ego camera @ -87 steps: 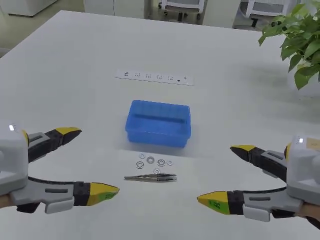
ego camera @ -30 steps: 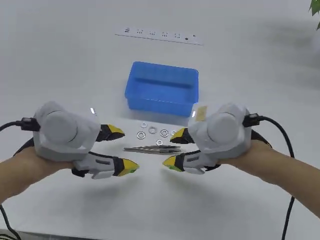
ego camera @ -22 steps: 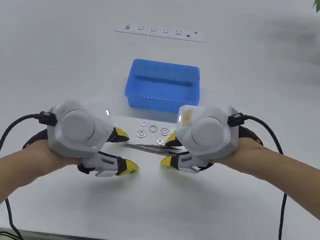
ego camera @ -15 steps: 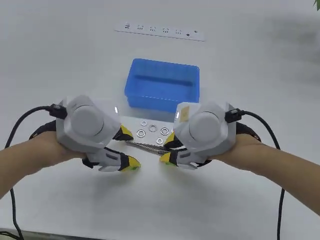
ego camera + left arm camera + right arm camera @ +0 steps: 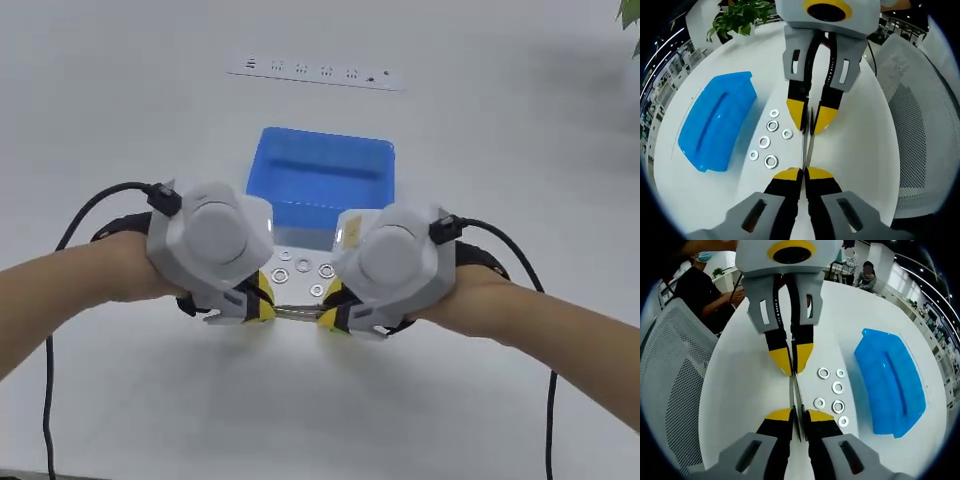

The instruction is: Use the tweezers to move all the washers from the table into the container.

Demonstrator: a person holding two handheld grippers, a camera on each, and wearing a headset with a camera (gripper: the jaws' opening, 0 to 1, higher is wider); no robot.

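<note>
Left tongs (image 5: 803,172) and right tongs (image 5: 794,415) pinched shut on opposite ends of tweezers (image 5: 805,161), low over worktop (image 5: 480,140). Washers (image 5: 838,406) lie beside, near blue container (image 5: 322,180). Power strip (image 5: 315,72) beyond.

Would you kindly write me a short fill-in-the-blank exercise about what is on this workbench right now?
The left gripper and the right gripper each pinch one end of the slim metal ____.
____ flat metal washers lie on the white table.
The rectangular plastic container near them is coloured ____.
Missing words: tweezers; six; blue.
</note>
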